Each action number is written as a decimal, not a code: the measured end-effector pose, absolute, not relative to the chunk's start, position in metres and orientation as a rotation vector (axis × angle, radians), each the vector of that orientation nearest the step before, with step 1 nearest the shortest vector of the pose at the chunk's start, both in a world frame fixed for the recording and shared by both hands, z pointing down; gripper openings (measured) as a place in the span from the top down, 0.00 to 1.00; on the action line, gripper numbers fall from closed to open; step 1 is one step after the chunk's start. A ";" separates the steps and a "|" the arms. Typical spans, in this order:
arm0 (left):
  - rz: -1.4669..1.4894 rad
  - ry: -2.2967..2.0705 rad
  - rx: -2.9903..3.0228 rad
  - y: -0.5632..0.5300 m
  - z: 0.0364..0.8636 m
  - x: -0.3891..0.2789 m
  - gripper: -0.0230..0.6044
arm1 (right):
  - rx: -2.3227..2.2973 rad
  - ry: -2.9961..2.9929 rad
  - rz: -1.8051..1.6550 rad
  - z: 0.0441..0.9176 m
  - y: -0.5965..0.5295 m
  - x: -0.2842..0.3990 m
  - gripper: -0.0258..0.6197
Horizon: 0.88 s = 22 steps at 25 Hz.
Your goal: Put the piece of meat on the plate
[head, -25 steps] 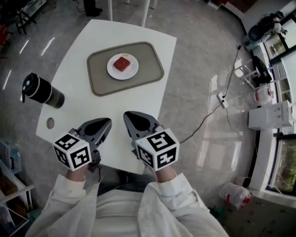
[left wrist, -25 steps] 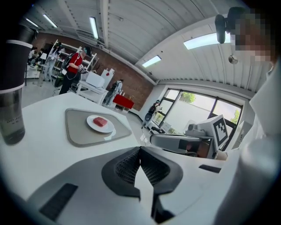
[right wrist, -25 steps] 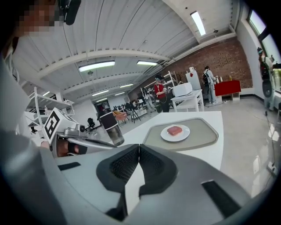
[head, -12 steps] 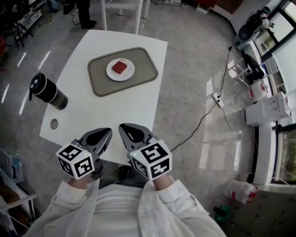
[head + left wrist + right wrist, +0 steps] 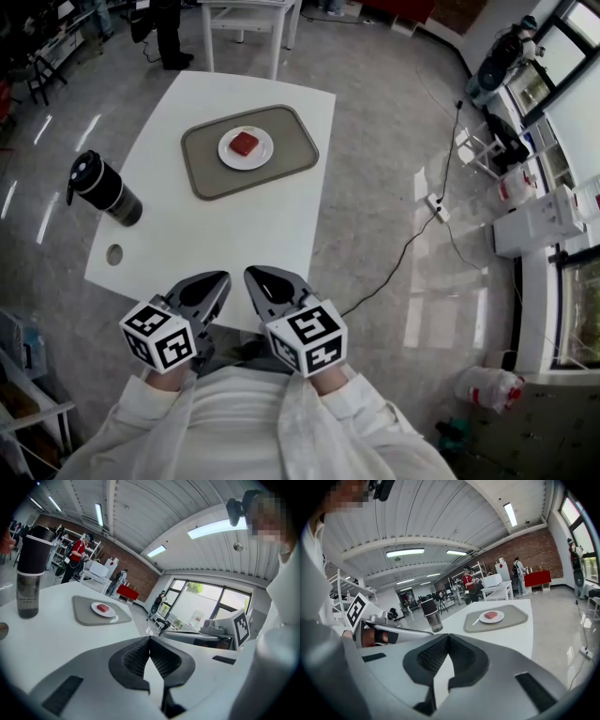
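From the head view, the piece of meat (image 5: 244,143) already lies in the middle of the plate (image 5: 228,156), which stands on a grey tray (image 5: 292,150) at the far end of the white table (image 5: 234,225), at about 12 o'clock from the person. A dark tumbler (image 5: 105,189) stands well apart from it at 10 o'clock. The left gripper (image 5: 217,279) and right gripper (image 5: 255,275) are side by side at the table's near edge, close to the body. Judging by that, the placing looks finished and both are parked out of the way. In the left gripper view, the left gripper (image 5: 150,641) has its jaws pressed together on nothing. The meat (image 5: 103,607) sits far off at 11 o'clock and the tumbler (image 5: 32,573) at 9 o'clock. In the right gripper view, the right gripper (image 5: 448,639) is likewise closed and empty, and the meat (image 5: 491,615) rests on its plate (image 5: 499,618) at 1 o'clock.
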<state>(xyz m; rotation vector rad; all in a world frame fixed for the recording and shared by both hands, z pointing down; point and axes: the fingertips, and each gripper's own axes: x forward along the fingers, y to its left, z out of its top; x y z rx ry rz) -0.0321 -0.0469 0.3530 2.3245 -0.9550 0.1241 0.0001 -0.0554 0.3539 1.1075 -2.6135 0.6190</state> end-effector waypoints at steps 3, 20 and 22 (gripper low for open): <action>0.129 -0.960 2.341 -0.049 0.350 -0.036 0.95 | 1.114 -2.613 0.620 0.354 -0.053 -0.001 0.94; 0.128 -0.924 2.338 -0.037 0.352 -0.038 0.95 | 1.125 -2.590 0.587 0.354 -0.044 -0.006 0.94; 0.122 -0.910 2.328 -0.034 0.354 -0.038 0.95 | 1.135 -2.587 0.596 0.355 -0.042 -0.006 0.94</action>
